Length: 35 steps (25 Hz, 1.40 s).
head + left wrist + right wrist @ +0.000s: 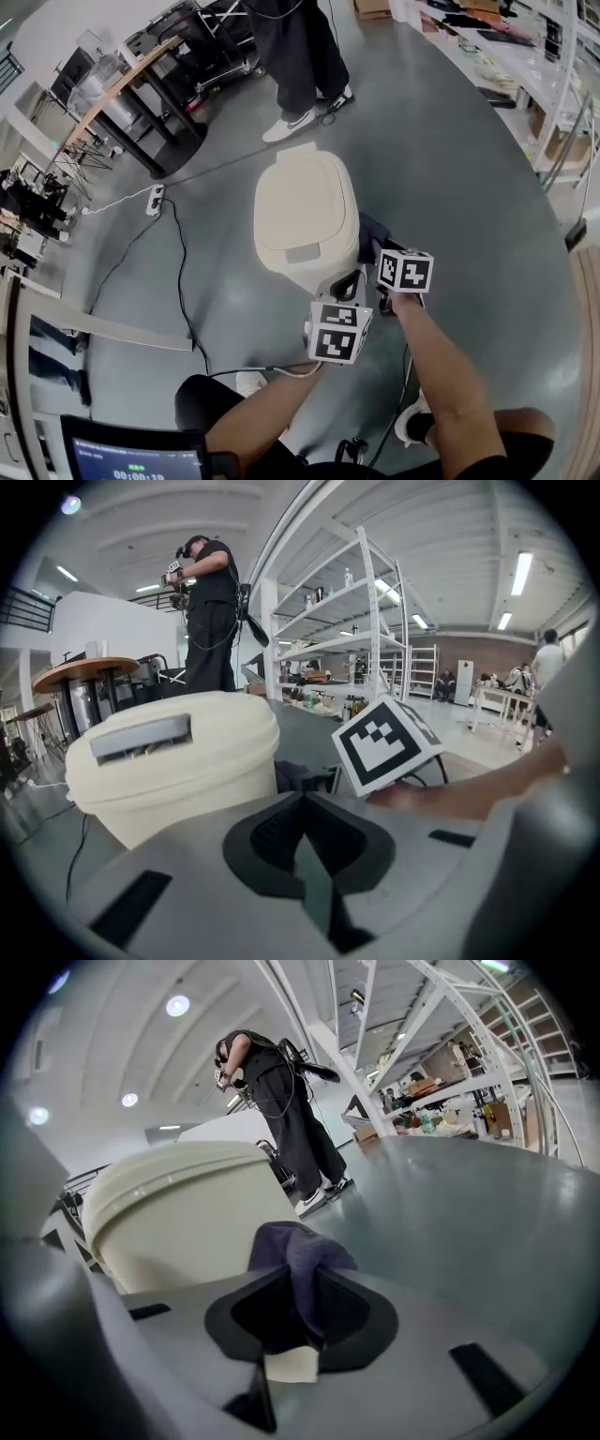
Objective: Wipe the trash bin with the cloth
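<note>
Our right gripper has its jaws pinched on the dark cloth, which bunches out ahead of them, just beside the wall of the cream trash bin. The bin stands on the grey floor with its lid down. Our left gripper hangs near the bin's front, jaws pressed together with nothing between them.

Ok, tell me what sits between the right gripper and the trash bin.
The dark cloth, pinched in the right gripper, lies there beside the trash bin; the right gripper view shows it.
</note>
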Available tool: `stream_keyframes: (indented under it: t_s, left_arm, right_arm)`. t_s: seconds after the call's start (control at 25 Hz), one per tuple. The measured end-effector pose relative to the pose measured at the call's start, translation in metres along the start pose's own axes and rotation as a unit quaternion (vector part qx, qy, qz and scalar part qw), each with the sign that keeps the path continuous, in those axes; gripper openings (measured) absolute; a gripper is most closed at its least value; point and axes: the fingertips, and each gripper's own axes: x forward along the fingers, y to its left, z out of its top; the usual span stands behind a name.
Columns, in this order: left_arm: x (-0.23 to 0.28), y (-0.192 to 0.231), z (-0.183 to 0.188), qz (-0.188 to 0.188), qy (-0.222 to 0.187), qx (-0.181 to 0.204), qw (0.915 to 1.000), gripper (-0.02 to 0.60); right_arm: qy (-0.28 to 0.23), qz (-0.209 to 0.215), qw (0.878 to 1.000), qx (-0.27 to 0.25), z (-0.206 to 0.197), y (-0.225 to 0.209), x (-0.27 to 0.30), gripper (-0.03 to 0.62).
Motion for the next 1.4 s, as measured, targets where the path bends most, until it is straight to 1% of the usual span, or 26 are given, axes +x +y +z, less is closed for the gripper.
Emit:
stream_keyframes:
  t_s: [0.2, 0.48, 0.64, 0.76, 0.88, 1.0, 1.12, 1.2, 1.28, 1.4]
  left_arm:
    - [0.01, -0.006, -0.027, -0.021, 0.025, 0.015, 0.9993, -0.003]
    - [0.025, -0.003, -0.054, -0.029, 0.056, 0.024, 0.9977, -0.003]
    - [0.035, -0.007, -0.066, -0.036, 0.075, 0.021, 0.9963, -0.003]
    - [0.041, -0.009, -0.069, -0.039, 0.08, 0.021, 0.9958, -0.003]
    - [0.041, -0.011, -0.063, -0.04, 0.073, 0.02, 0.9963, -0.003]
    - [0.039, -0.014, -0.053, -0.045, 0.06, 0.024, 0.9969, -0.003]
    - [0.032, -0.016, -0.036, -0.047, 0.039, 0.028, 0.9977, -0.003]
    - [0.026, -0.015, -0.021, -0.042, 0.016, 0.048, 0.9978, -0.003]
    - [0.021, -0.015, -0.008, -0.038, -0.007, 0.065, 0.9972, -0.003]
    - [0.014, -0.015, 0.006, -0.043, -0.024, 0.051, 0.9975, -0.003]
  right_arm:
    - [0.036, -0.013, 0.999, 0.028, -0.046, -0.021, 0.019, 0.074]
    - [0.079, -0.029, 0.995, 0.059, -0.099, -0.053, 0.05, 0.074]
    - [0.1, -0.029, 0.993, 0.062, -0.116, -0.067, 0.059, 0.074]
    - [0.096, -0.03, 0.992, 0.071, -0.115, -0.076, 0.061, 0.074]
    - [0.056, -0.014, 0.991, 0.118, -0.092, -0.083, 0.056, 0.074]
    - [0.006, 0.022, 0.988, 0.152, -0.049, -0.077, 0.051, 0.074]
    - [-0.037, 0.065, 0.986, 0.15, 0.005, -0.055, 0.044, 0.074]
    - [-0.063, 0.104, 0.982, 0.147, 0.042, -0.034, 0.035, 0.074]
    - [-0.09, 0.142, 0.974, 0.152, 0.074, -0.015, 0.022, 0.074]
    - [-0.118, 0.177, 0.965, 0.151, 0.11, 0.005, 0.006, 0.074]
